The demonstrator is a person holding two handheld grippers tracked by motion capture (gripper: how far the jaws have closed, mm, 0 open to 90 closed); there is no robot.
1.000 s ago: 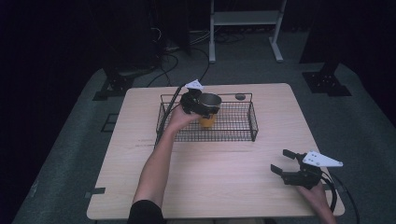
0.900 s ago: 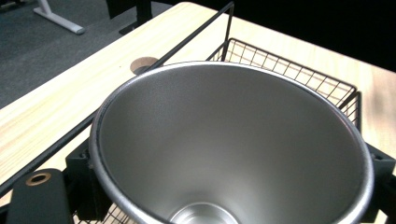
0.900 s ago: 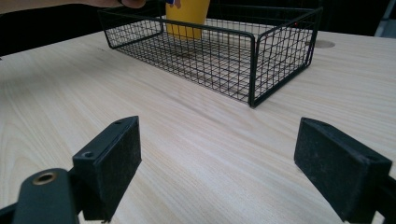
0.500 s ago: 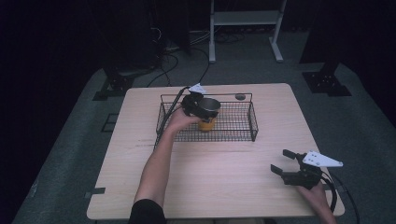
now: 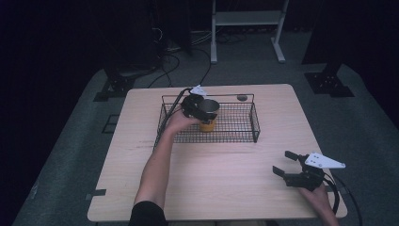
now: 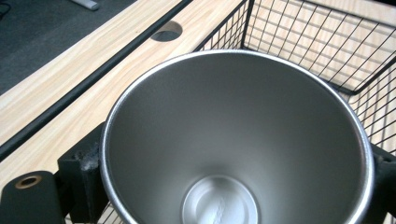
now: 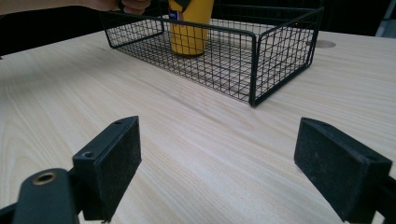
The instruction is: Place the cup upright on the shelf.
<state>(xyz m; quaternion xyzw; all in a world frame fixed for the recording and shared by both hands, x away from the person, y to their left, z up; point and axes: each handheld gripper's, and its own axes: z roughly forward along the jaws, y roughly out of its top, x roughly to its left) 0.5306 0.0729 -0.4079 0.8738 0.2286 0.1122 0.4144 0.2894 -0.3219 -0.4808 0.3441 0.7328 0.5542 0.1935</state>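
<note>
The yellow tumbler with a shiny steel inside stands upright in the black wire basket, towards its left half, on the far part of the light wooden bench. The left gripper has its jaws clenched around the tumbler's rim, one on each side. The right gripper sits at the bench's near right corner, well apart from the basket, jaws released wide.

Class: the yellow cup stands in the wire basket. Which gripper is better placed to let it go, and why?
Left. The left gripper is closed around the yellow cup inside the wire basket; the right gripper hangs open over bare table, well away.
</note>
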